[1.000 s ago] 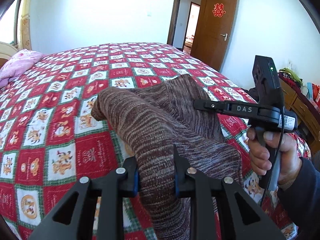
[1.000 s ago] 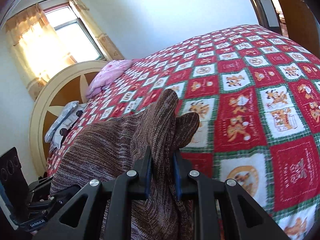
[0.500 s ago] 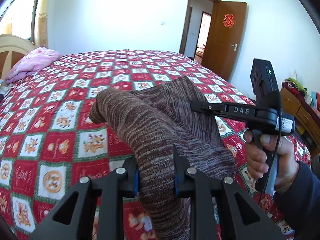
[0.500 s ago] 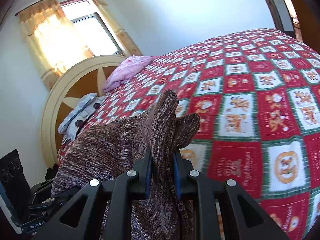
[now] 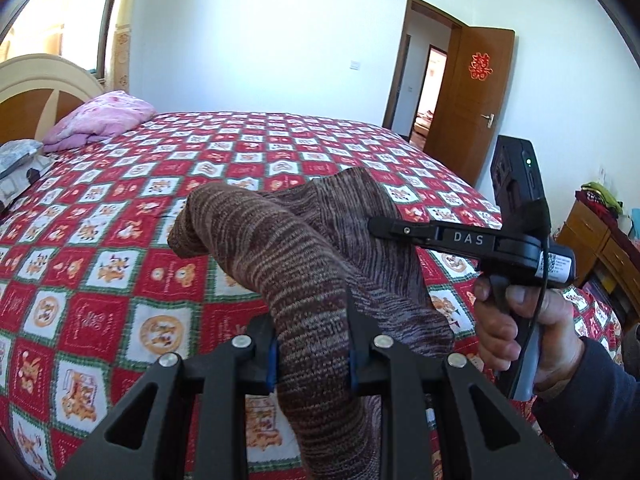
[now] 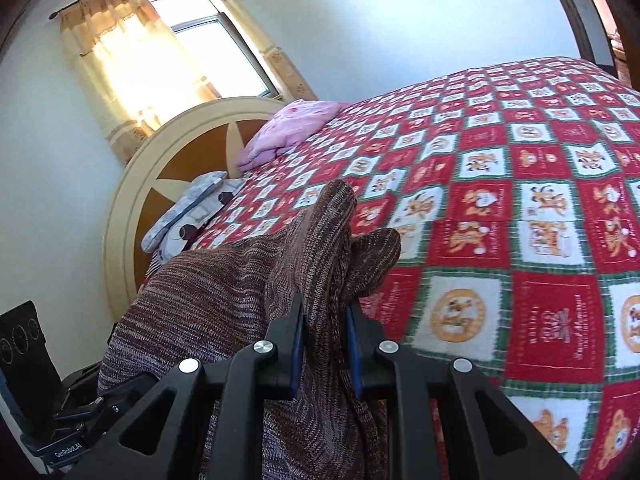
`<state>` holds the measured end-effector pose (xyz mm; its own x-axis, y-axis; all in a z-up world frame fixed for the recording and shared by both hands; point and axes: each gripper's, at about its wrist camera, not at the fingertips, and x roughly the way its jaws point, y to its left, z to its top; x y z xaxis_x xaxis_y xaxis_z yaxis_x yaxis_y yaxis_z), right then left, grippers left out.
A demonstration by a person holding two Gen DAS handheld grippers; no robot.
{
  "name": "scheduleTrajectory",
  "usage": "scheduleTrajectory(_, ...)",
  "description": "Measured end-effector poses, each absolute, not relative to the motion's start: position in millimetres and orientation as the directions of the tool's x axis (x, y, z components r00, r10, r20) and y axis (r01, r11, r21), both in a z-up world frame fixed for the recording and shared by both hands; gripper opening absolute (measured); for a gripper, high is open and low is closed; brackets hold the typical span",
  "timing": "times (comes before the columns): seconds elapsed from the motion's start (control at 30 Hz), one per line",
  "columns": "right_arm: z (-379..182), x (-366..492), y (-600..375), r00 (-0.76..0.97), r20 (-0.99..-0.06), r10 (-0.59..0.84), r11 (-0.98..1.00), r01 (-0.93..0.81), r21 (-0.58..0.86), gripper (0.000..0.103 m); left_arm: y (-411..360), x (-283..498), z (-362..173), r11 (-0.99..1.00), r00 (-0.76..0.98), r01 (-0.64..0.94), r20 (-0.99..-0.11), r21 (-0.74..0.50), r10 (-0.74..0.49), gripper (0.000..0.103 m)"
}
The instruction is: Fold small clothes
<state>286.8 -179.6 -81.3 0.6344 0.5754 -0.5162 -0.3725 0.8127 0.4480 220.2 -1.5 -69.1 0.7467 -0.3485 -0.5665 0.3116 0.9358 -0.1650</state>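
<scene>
Brown knit garment (image 5: 304, 280), both claws clamped on it

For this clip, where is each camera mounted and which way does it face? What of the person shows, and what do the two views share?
Left wrist: sits on the left tongs, faces across the bed toward the open door; the right hand and right tongs show.
Right wrist: sits on the right tongs, faces the headboard and window; part of the left tongs shows at lower left.
Shared: the brown knit garment both clamp, and the pink pillow.
</scene>
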Motion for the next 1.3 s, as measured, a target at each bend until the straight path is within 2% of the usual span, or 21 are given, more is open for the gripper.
scheduleTrajectory(0.67,-82.4,307.1,-57.5,0.514,-0.532,0.672,0.739,-0.505,0.446,0.018,82.1,194.3,-68.7,0.976,0.806,0.183,-0.551,-0.117,-0.218,0.025)
scheduleTrajectory(1.07,-128.6,318.1,7.8,0.405,-0.621,0.671,0.724,-0.537,0.432,0.018,114.6,182.0,-108.0,0.994,0.776,0.099,-0.622,-0.047,-0.107,0.025)
scheduleTrajectory(1.3,-146.9,321.8,23.3,0.388,-0.66,0.643,0.741,-0.532,0.409,0.018,127.2,178.3,-132.5,0.995,0.742,0.071,-0.663,-0.07,-0.1,0.025)
